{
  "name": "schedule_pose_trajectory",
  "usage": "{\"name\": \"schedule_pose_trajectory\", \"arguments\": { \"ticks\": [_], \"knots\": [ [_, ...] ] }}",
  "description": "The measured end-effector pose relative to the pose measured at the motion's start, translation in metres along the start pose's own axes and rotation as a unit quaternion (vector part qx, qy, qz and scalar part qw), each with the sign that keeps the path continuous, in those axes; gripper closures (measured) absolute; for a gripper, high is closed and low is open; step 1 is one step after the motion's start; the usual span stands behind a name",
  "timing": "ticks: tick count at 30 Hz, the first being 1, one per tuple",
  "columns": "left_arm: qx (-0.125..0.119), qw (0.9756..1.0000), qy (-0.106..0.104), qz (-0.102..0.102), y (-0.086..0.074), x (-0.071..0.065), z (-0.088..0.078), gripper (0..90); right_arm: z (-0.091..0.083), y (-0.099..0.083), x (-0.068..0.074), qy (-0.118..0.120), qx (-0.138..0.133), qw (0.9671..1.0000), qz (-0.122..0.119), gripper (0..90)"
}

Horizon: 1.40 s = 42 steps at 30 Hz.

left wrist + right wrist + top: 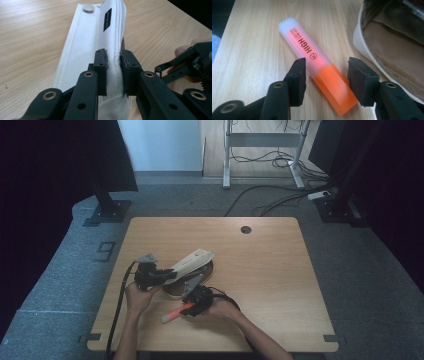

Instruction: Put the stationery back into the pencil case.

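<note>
**Pencil case held open, highlighter between the jaws**

A white fabric pencil case (pixel 192 262) lies near the middle of the wooden table (pixel 270 270), its flap lifted. The left gripper (pixel 113 67) has its jaws pinched tight on the edge of that white flap, fabric bunched between the pads. In the right gripper view the case's brown lining shows, with an inner pocket; a metallic thing sits at the top corner of the opening, though it is too cropped to name. What else lies inside cannot be told.

The orange highlighter (pixel 317 62) lies flat on the table just beside the case, outside it, its frosted cap pointing away from the right gripper (pixel 325 80). That gripper's jaws stand partly open, straddling the orange barrel, with a gap showing on either side and neither pad pressing on it.
</note>
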<state>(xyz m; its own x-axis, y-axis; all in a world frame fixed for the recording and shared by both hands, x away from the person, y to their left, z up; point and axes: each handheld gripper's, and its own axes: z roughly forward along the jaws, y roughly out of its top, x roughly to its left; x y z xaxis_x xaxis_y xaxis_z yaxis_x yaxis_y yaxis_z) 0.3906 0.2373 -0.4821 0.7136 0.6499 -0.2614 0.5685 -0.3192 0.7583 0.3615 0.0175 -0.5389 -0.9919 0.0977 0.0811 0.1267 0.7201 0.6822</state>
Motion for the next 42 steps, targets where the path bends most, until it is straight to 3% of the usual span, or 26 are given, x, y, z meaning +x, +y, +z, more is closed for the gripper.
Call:
{"name": "schedule_pose_trajectory", "arguments": {
  "ticks": [5, 7, 19, 42],
  "knots": [
    [0.0, 1.0, 0.0, 0.0, 0.0, 0.0, 0.0, 76.5, -0.003, -0.003, 0.008, -0.007, 0.005, 0.9994, -0.034, 58.1],
    [0.001, 1.0, 0.0, 0.0, 0.0, 0.0, 0.0, 76.5, -0.004, -0.004, 0.01, -0.005, 0.007, 0.9993, -0.037, 62.2],
    [0.0, 1.0, 0.001, -0.001, 0.0, 0.0, 0.0, 76.5, -0.011, -0.008, 0.013, -0.013, 0.002, 0.9999, -0.009, 66.0],
    [0.0, 1.0, -0.001, -0.002, 0.0, 0.0, 0.0, 76.5, -0.055, -0.015, 0.008, -0.042, -0.04, 0.9981, 0.023, 66.1]
  ]
}}
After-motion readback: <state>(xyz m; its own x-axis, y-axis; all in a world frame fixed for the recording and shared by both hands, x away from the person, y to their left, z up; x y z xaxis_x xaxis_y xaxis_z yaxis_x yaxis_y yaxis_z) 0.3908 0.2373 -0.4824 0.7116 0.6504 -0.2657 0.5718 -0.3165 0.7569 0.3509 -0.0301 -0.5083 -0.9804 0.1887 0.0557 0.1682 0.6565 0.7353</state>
